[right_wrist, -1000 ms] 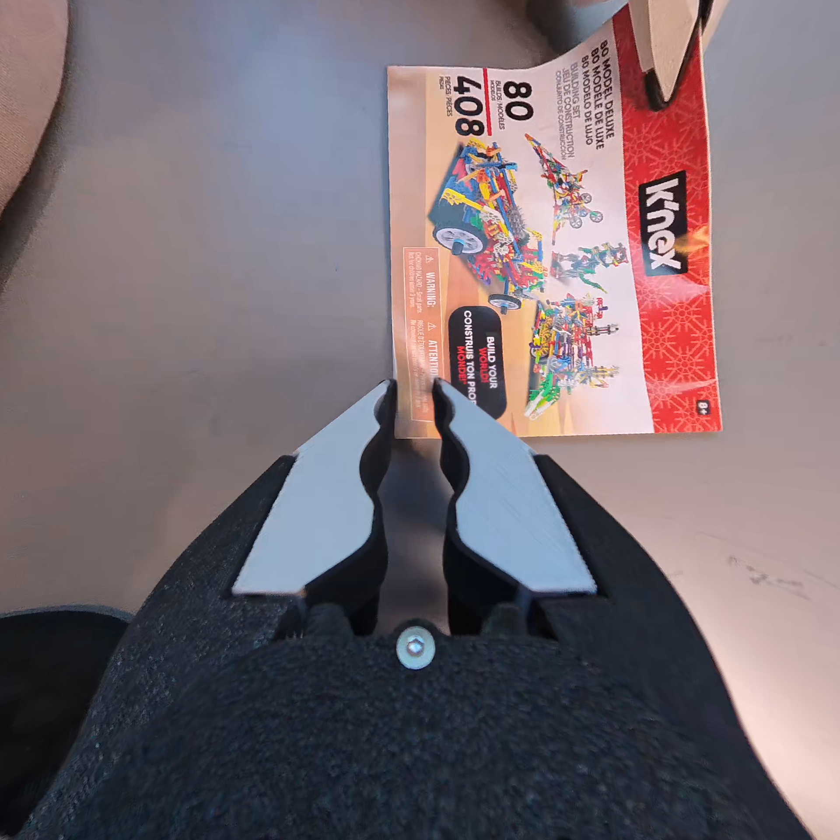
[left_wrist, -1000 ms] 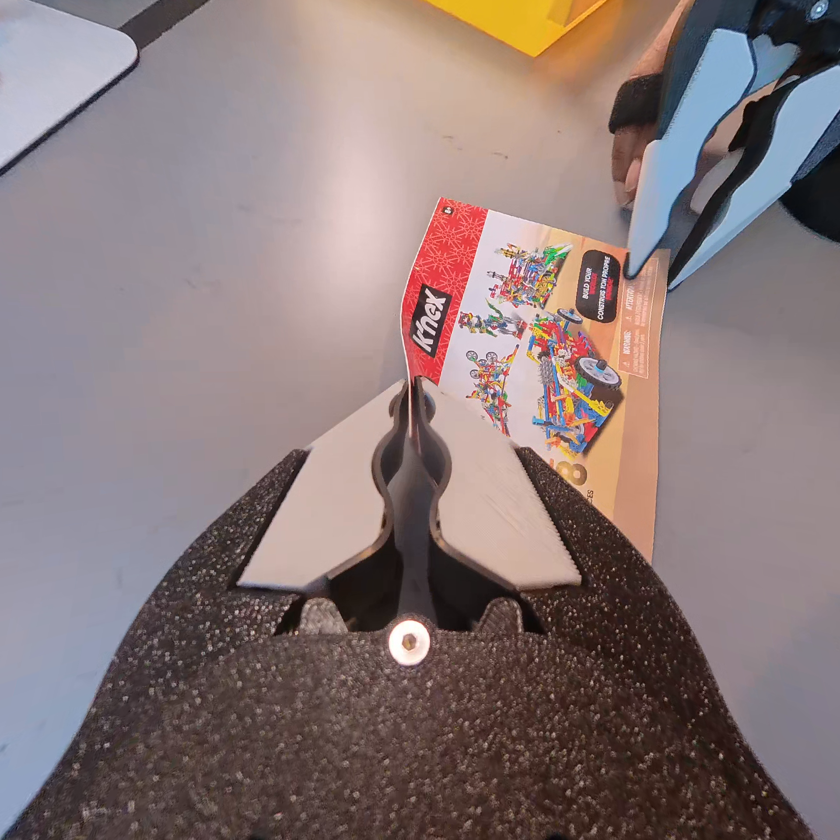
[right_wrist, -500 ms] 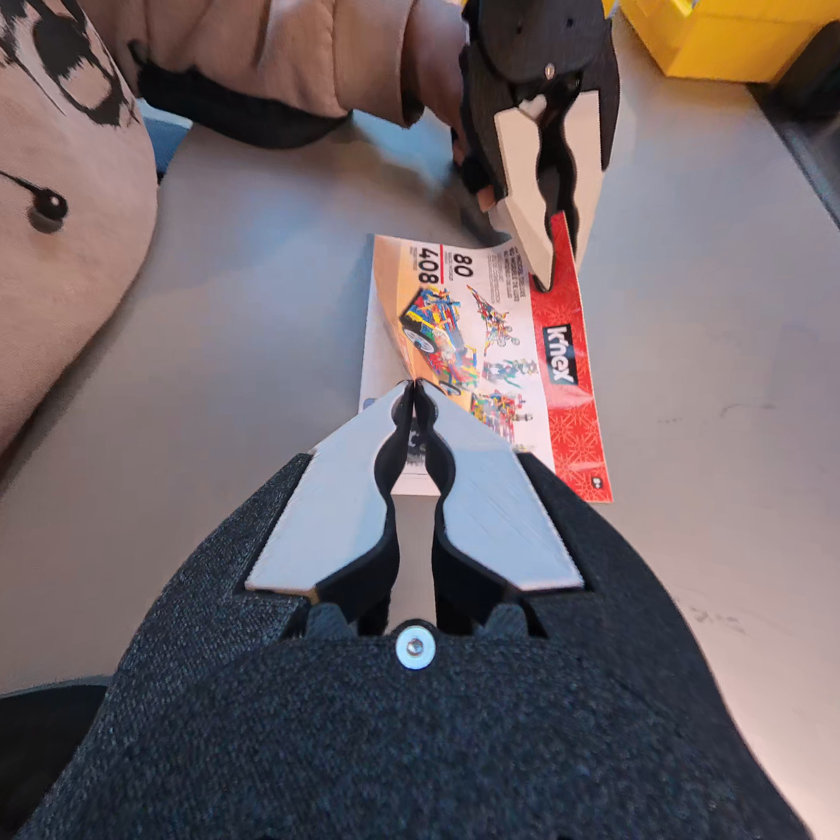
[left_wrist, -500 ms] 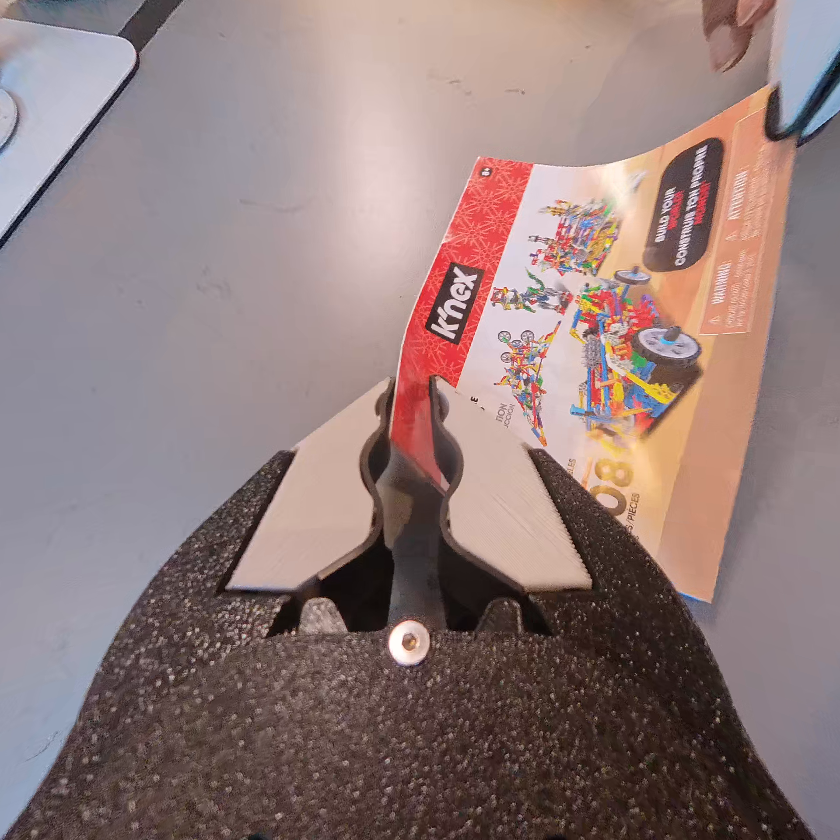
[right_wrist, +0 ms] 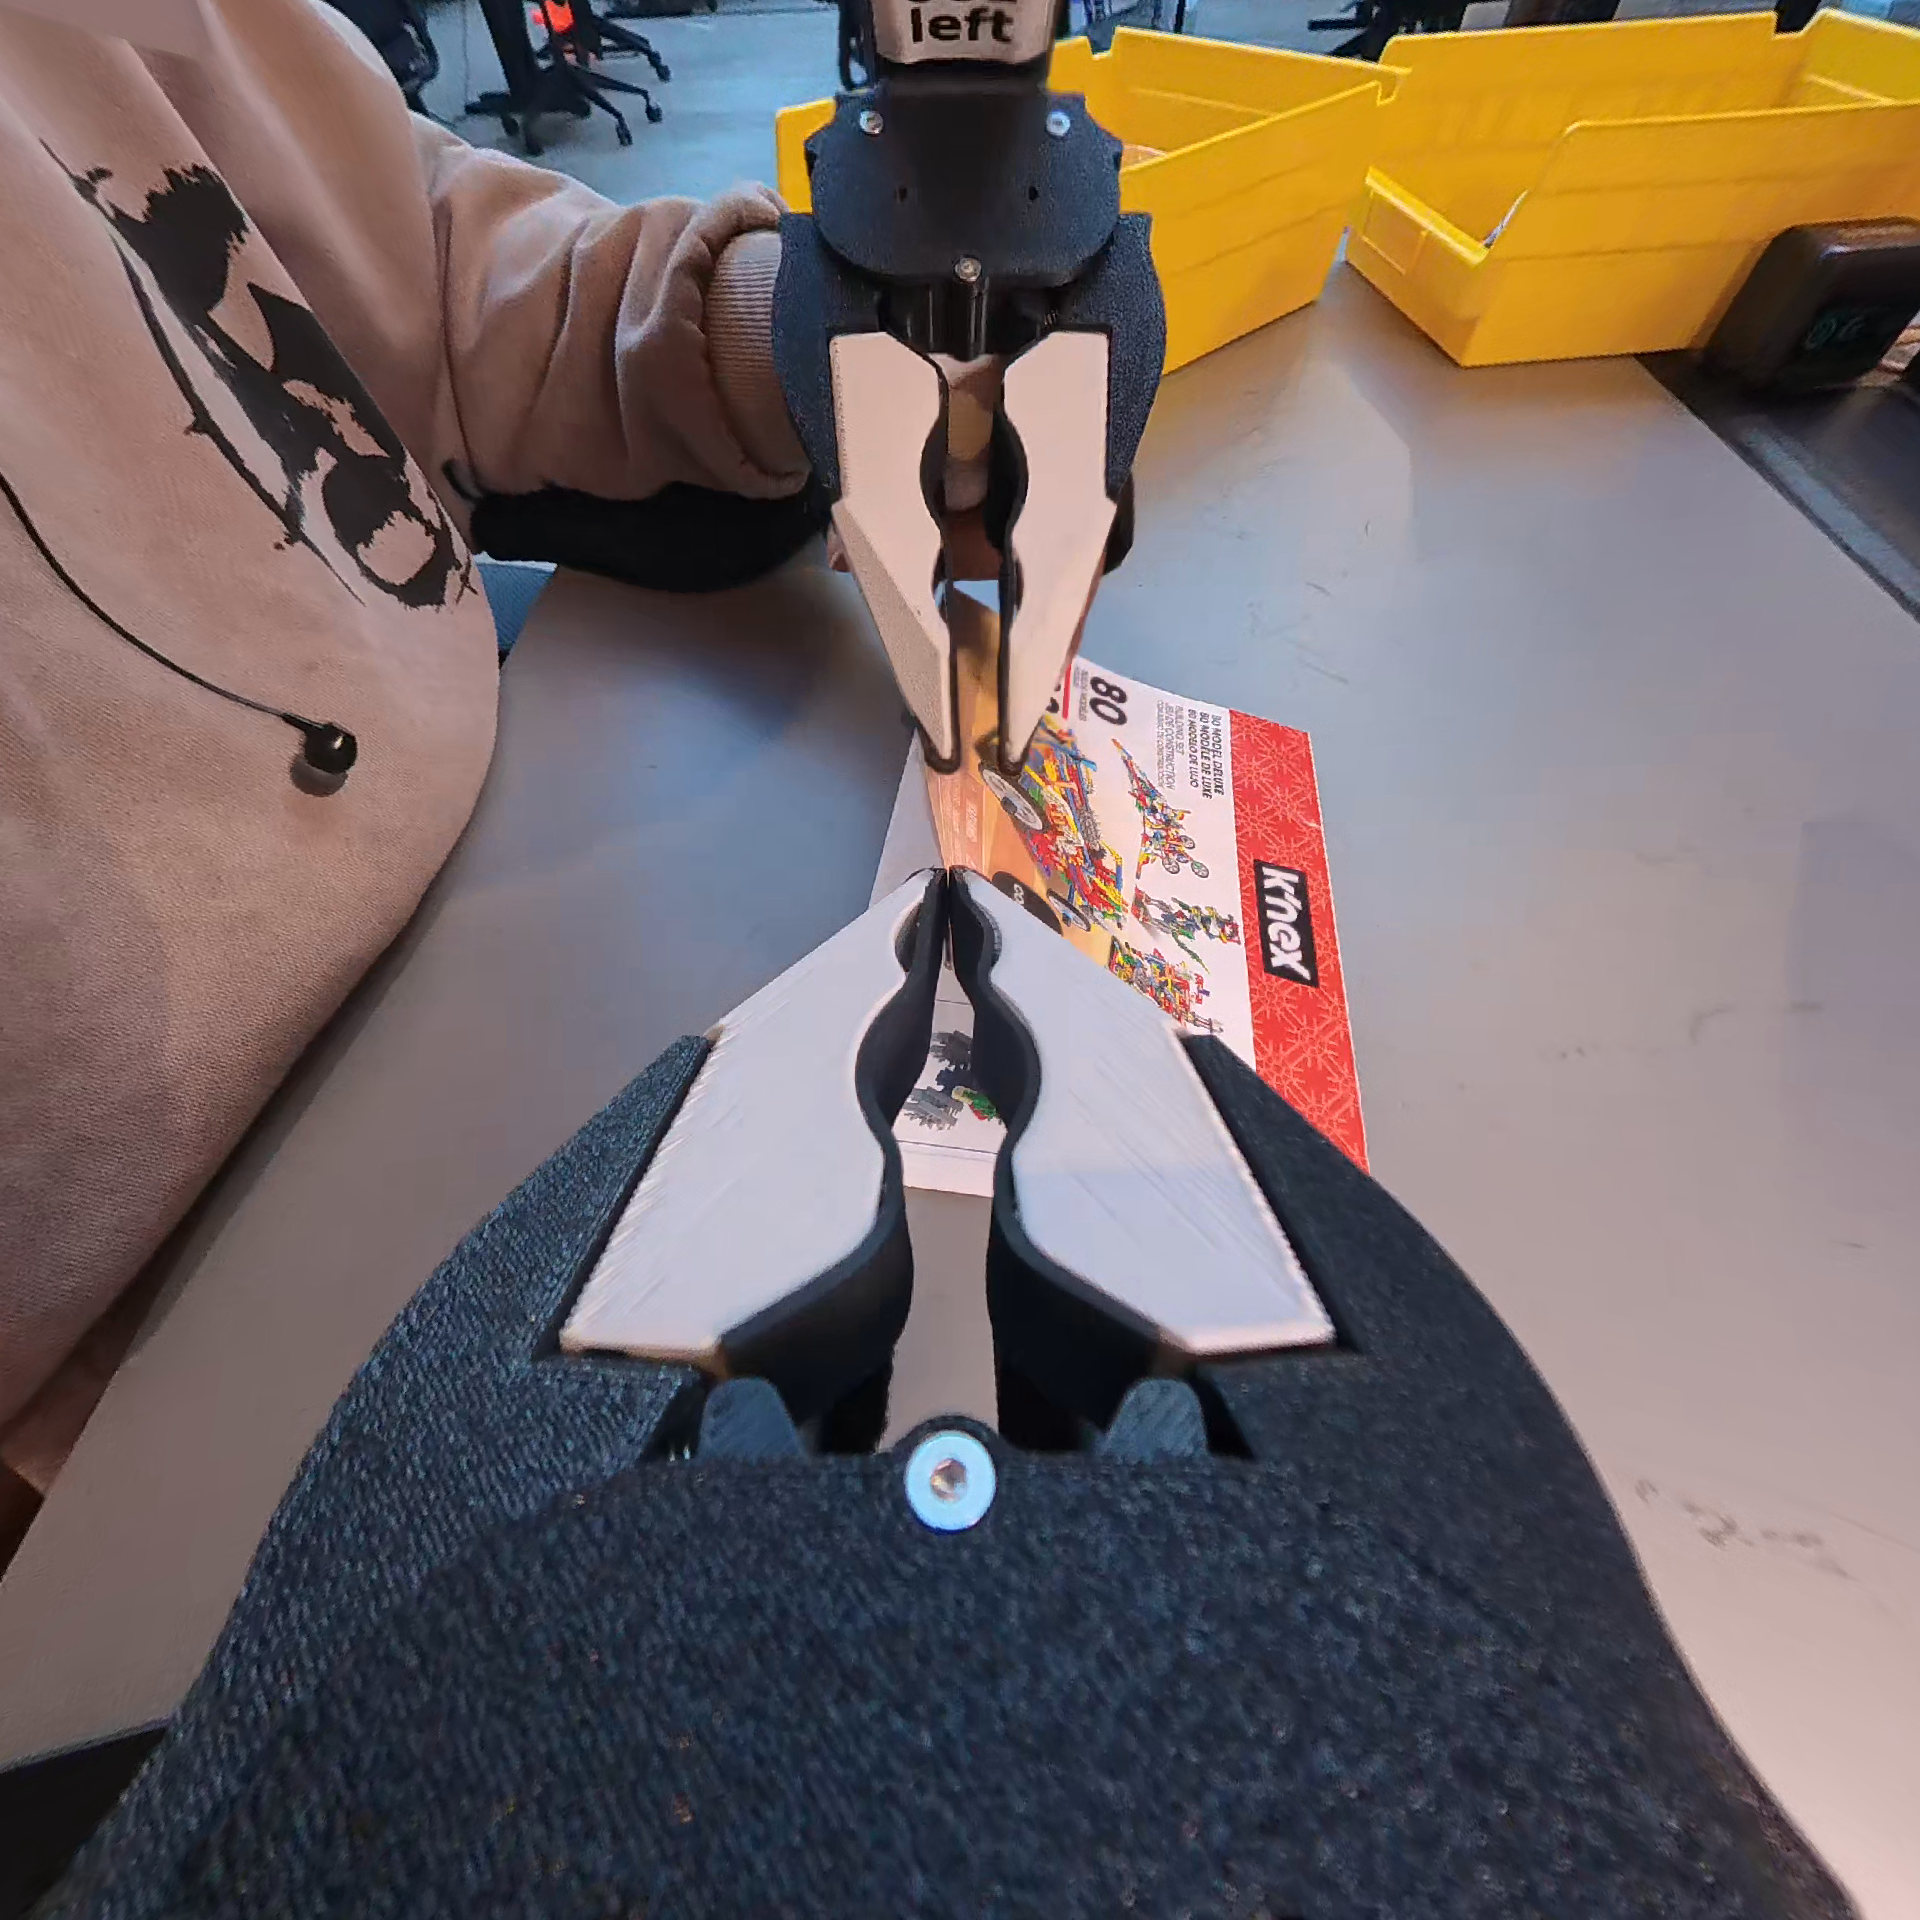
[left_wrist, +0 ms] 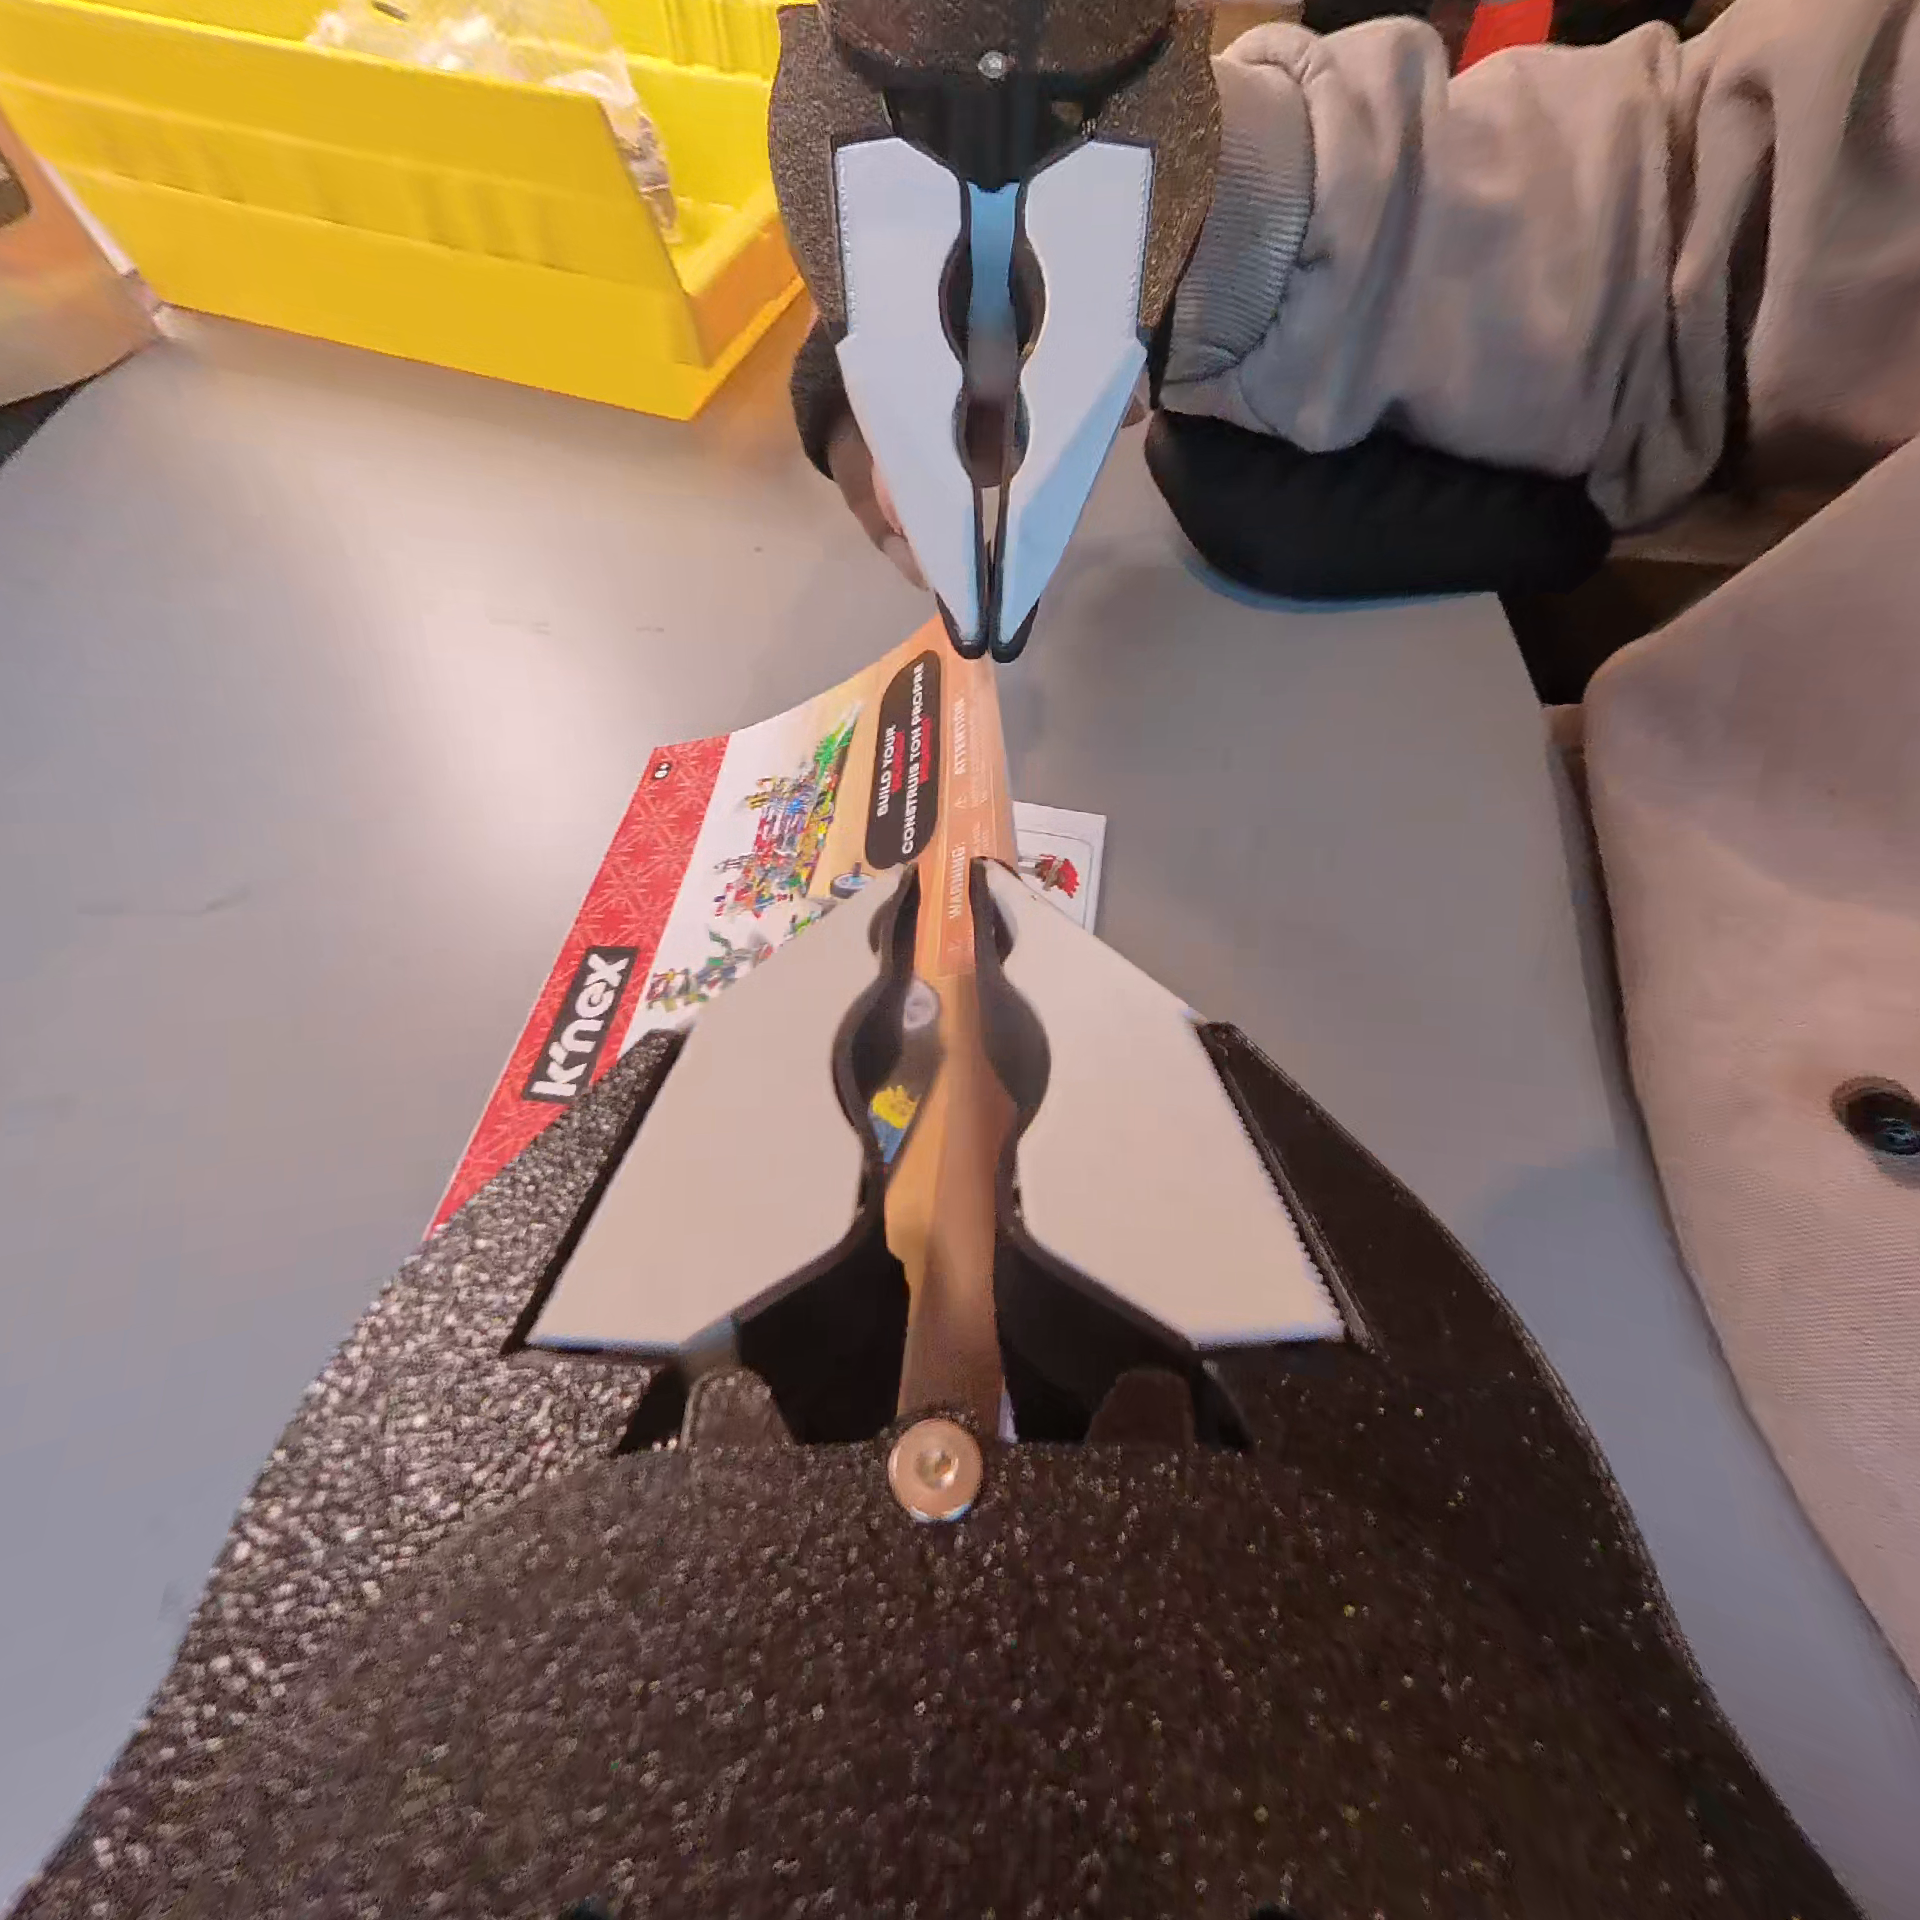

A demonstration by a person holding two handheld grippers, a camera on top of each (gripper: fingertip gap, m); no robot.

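Now the left gripper (left_wrist: 951, 883) is closest in its own view. Its jaws are a little apart, and the thin lifted cover (left_wrist: 951, 727) runs through the gap between them. The gap is wider than the paper, so they look loose and not pinching.

A second ago the booklet (left_wrist: 790, 831) lay flat and closed. The left jaws were squeezed on its red corner and the right jaws were open at the other end. The cover has come up since then and stands almost on its edge. A white inside page (left_wrist: 1060, 852) peeks out beside it. The left gripper has let go of the red side and moved over to the tan side.

The rest of the booklet lies flat on the grey counter (left_wrist: 312, 727), between the two grippers. Its long side runs from one gripper to the other. The red strip is on the left in the left wrist view, and the raised tan edge points up at the right gripper.

Farther off, the right gripper (left_wrist: 985, 644) has its jaws squeezed tight on the top edge of the cover and holds it up. Behind it are a tan sleeve (left_wrist: 1455, 260) and a yellow bin (left_wrist: 416, 208) at the back of the counter.
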